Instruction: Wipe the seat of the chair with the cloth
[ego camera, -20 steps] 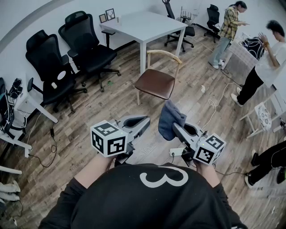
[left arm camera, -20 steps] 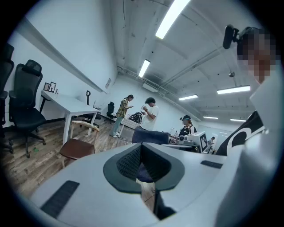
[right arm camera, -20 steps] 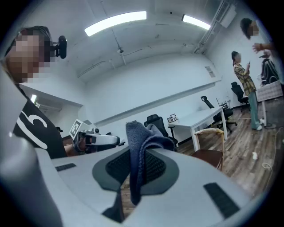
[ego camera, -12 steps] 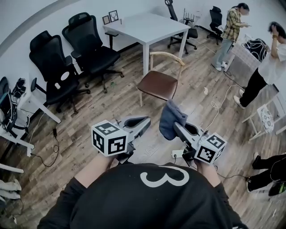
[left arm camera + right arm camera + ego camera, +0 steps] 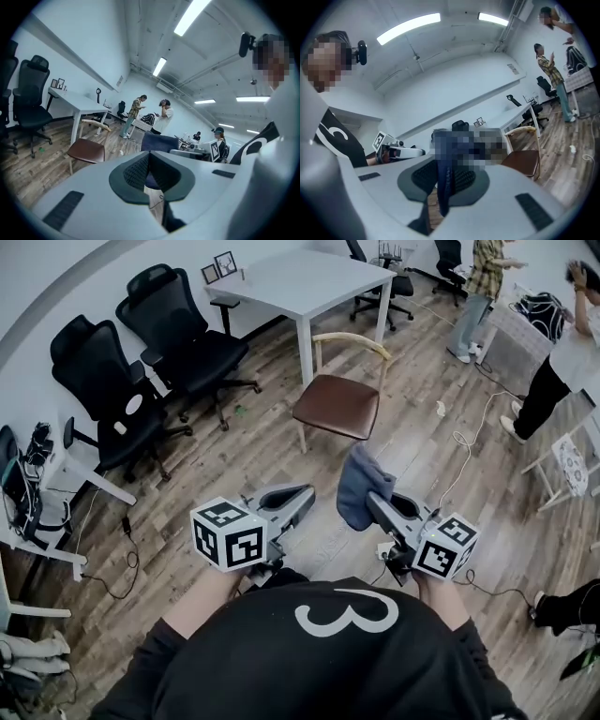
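Note:
The chair (image 5: 337,407) has a brown seat and a pale wooden backrest and stands on the wood floor ahead of me, beside the white table. My right gripper (image 5: 372,502) is shut on a blue cloth (image 5: 361,486), which bunches up above its jaws, well short of the chair. In the right gripper view a strip of cloth (image 5: 443,187) hangs between the jaws, with the chair seat (image 5: 520,161) beyond. My left gripper (image 5: 302,500) is held level beside it, its jaws together with nothing between them. The left gripper view shows the chair (image 5: 86,150) and the cloth (image 5: 159,143).
A white table (image 5: 309,282) stands just behind the chair. Two black office chairs (image 5: 187,338) (image 5: 103,390) line the left wall. People (image 5: 562,352) stand at the right. Cables (image 5: 459,451) and a power strip (image 5: 384,549) lie on the floor near my right side.
The view has crept slightly forward and right, so the chair sits a little nearer the centre. Both grippers keep the same pose, the cloth still held in the right one.

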### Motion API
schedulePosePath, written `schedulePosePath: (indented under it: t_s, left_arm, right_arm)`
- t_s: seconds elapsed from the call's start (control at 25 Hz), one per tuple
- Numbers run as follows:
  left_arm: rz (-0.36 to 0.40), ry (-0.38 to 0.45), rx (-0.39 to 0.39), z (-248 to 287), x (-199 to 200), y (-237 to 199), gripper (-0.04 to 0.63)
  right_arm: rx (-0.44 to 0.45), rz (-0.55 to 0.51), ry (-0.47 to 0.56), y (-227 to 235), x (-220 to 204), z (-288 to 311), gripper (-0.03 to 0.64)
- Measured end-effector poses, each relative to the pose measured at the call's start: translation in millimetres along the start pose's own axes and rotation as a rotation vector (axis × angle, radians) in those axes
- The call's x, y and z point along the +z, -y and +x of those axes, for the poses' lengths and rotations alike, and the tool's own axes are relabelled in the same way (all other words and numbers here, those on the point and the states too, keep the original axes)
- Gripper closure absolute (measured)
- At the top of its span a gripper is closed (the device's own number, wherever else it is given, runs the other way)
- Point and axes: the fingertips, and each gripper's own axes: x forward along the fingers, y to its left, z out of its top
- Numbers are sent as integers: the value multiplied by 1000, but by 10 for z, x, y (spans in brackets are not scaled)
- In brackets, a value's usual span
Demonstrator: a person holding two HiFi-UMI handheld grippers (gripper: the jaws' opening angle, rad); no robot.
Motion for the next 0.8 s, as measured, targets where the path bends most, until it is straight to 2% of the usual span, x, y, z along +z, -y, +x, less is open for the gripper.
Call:
schedulePosePath:
  t_s: [0.12,0.4,0.64,0.8]
  left_arm:
    - [-60,-25,-10,30,-35,-259,581]
    - [-140,-72,-17,52,103,-1079,581]
    - [-140,-77,-58,42,449,-1737,581]
    - [-180,-81,-87,-17,574,-2154,581]
  right_arm:
    - [-22,45,-17,138,-109,182,568]
    - [-69,130,-16,388,-173,836,568]
    - [-129,139,-15,606,-17,1459,568]
    - [-163,136,-25,667,36,1857,568]
